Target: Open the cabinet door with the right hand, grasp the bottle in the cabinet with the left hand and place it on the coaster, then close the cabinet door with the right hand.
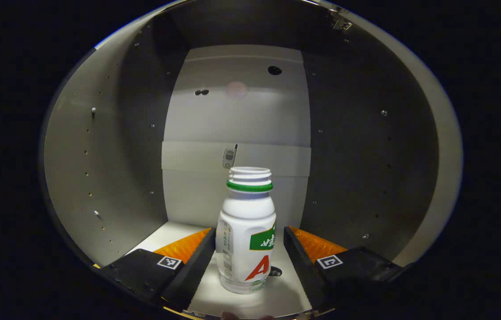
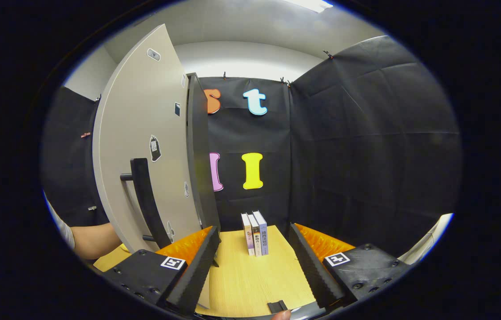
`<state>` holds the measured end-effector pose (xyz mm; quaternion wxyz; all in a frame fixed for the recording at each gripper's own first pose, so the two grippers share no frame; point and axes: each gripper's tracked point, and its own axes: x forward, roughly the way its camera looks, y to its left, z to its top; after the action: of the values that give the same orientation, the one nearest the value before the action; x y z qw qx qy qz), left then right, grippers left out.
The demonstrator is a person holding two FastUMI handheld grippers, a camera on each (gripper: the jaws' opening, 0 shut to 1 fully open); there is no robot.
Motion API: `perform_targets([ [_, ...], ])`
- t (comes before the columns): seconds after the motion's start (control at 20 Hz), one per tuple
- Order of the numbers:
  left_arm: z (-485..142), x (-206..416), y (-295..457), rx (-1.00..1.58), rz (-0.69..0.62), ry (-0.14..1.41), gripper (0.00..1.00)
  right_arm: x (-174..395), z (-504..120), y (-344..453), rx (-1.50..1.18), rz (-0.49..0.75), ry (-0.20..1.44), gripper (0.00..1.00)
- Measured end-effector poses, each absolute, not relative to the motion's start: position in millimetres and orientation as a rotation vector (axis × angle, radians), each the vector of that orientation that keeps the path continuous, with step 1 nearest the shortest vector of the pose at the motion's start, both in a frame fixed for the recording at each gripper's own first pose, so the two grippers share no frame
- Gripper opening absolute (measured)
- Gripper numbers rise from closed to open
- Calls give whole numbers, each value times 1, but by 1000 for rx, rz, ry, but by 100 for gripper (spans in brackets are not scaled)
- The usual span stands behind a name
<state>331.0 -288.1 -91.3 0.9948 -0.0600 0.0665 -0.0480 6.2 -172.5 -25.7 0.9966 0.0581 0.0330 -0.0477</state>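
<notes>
In the left gripper view I look into the cabinet [image 1: 237, 115]. A white bottle [image 1: 247, 231] with a green neck ring and no cap stands upright on the cabinet floor. My left gripper [image 1: 248, 260] is open, its fingers on either side of the bottle with gaps between them and it. In the right gripper view the grey cabinet door [image 2: 144, 151] stands swung open at the left, its dark bar handle [image 2: 146, 200] facing me. My right gripper [image 2: 255, 262] is open with nothing between its fingers, just right of the door's edge above the wooden table [image 2: 250, 280].
Three books [image 2: 256, 233] stand upright at the far side of the table. A person's arm [image 2: 95, 240] shows low at the left behind the door. The cabinet's side walls [image 1: 99, 169] close in on both sides of the bottle.
</notes>
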Motion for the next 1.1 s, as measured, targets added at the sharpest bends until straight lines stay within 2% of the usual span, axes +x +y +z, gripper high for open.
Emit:
perform_targets([
  [0.05, -95, 335, -286, -132, -98, 140, 95, 6, -25, -172, 112, -101, 64, 98],
  [0.15, -91, 331, -281, -132, -91, 126, 80, 6, -24, -171, 102, -108, 60, 98],
  [0.2, -87, 329, -279, -118, -84, 122, 78, 6, -23, -170, 100, -111, 58, 98],
  [0.6, -41, 261, -248, -33, -97, 60, 77, 2, -20, -164, 129, -120, 38, 98],
  [0.8, -26, 205, -224, -36, -111, 34, 77, 7, -28, -165, 153, -135, 62, 98],
  [0.9, -24, 175, -205, -44, -97, 26, 76, 9, -24, -156, 163, -116, 52, 100],
  [1.1, -35, 117, -168, -69, -74, 23, 76, 11, -17, -141, 124, -77, 18, 98],
])
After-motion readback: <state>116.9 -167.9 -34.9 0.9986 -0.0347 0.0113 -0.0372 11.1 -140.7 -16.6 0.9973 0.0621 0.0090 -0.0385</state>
